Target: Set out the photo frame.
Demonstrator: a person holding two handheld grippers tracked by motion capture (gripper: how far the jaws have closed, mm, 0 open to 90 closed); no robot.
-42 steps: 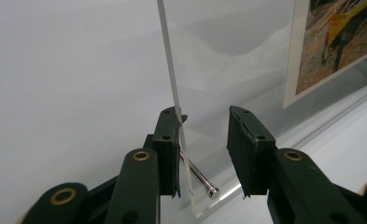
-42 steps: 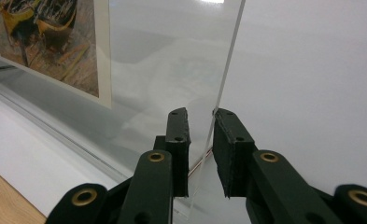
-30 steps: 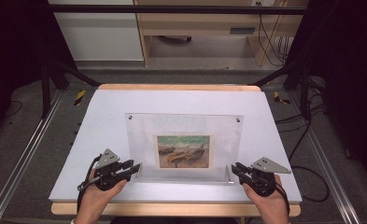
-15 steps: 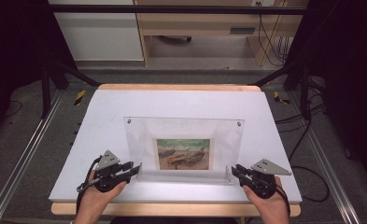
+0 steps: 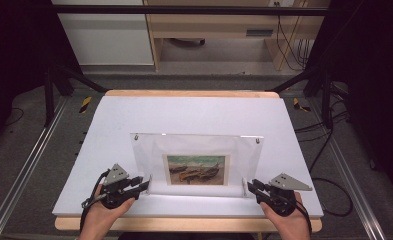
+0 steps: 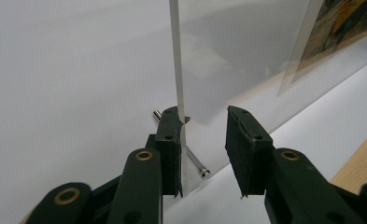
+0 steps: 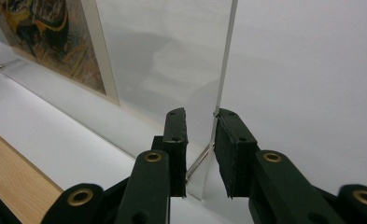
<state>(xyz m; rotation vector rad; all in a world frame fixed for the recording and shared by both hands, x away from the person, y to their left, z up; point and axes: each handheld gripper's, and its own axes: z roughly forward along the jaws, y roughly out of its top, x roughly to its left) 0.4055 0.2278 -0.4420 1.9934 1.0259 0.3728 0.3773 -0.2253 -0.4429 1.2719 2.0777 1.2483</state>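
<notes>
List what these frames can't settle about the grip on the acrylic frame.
- Left gripper: acrylic frame edge sits against one pad; other pad's contact unclear.
- Right gripper: frame edge between jaws; the pads' own faces hide any contact.
- High view: jaw gaps too small.

White table, wooden front edge; clear acrylic picture frame stands upright near front.

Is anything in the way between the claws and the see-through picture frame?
No. The clear frame has its edges already between the jaws of the left claw and the right claw, with nothing else in between.
</notes>
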